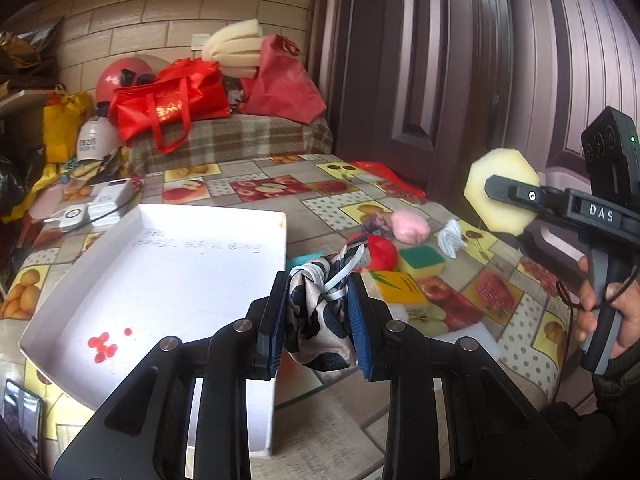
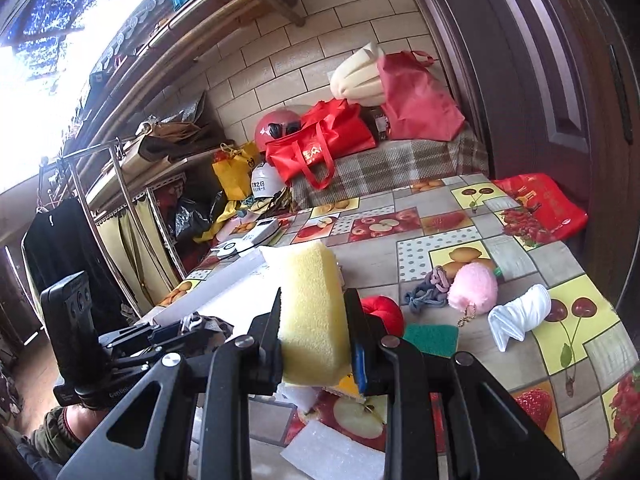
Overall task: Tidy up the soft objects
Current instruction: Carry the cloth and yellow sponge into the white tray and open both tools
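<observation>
My left claw [image 1: 318, 300] was closed on a bundle of black-and-white patterned cloth [image 1: 320, 312] with a white cord knotted around it, the blue pads [image 1: 358, 320] pressing it from both sides. I held it raised just beside the right edge of the white tray [image 1: 160, 264], which lay on the fruit-patterned surface [image 1: 320, 204] with a few red spots near its front left corner. My right claw [image 2: 314, 328] was clamped on a pale yellow sponge block [image 2: 314, 312], lifted clear of the surface; from the left wrist view that same sponge [image 1: 500, 196] showed as an eight-sided slab off to the right, held up in the air. Left lying on the surface between the two claws were a red plush piece [image 2: 384, 314], a green-topped scrub sponge [image 1: 422, 261], a pink fluffy ball [image 2: 472, 288] with a small chain, a tangle of grey and purple hair ties [image 2: 430, 292], and a rolled white cloth [image 2: 518, 316] farther right. A yellow packet [image 1: 398, 286] lay just beside my left claw.
</observation>
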`<action>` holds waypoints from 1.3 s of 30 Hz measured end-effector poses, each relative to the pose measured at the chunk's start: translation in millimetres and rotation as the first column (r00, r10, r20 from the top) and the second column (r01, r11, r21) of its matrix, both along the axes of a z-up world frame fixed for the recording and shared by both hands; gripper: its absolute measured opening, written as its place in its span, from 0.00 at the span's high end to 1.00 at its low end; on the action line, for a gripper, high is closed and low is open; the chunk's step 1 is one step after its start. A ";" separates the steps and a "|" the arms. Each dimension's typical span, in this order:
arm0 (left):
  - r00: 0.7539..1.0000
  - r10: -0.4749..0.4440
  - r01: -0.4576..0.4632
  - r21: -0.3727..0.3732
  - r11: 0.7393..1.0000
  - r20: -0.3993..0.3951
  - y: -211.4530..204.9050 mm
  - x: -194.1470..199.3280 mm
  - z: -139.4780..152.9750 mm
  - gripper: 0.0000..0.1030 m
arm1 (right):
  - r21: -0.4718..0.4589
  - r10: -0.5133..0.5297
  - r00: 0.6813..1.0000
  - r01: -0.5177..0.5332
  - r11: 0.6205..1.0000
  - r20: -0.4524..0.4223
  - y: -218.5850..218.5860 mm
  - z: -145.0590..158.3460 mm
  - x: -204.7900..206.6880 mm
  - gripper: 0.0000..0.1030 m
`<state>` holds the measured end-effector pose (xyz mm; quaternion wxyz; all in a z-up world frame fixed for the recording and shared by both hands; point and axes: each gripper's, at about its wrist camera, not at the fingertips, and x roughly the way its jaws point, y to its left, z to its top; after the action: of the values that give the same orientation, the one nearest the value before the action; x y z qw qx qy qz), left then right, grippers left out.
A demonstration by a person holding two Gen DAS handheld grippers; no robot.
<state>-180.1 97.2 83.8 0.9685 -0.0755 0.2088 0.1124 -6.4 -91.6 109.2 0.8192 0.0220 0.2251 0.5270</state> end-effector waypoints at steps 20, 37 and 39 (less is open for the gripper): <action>0.974 0.191 -0.200 0.070 0.977 0.121 77.9 6.4 24.6 0.73 | -0.020 0.132 0.991 -0.131 0.991 0.027 53.4 22.3 -28.6 0.75; 0.949 0.309 -0.309 -0.009 0.951 0.065 121.5 -5.7 -6.1 0.73 | -0.184 0.239 0.968 -0.249 0.951 -0.073 167.5 -10.6 -29.6 0.75; 0.948 0.316 -0.315 -0.030 0.949 0.035 126.6 -3.2 -12.4 0.73 | -0.211 0.239 0.966 -0.255 0.944 -0.097 182.0 -19.9 -27.8 0.75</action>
<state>-183.3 223.7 71.4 0.9411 -0.1219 0.1762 0.2616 -34.2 90.4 89.3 0.7356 -0.0796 0.3122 0.5959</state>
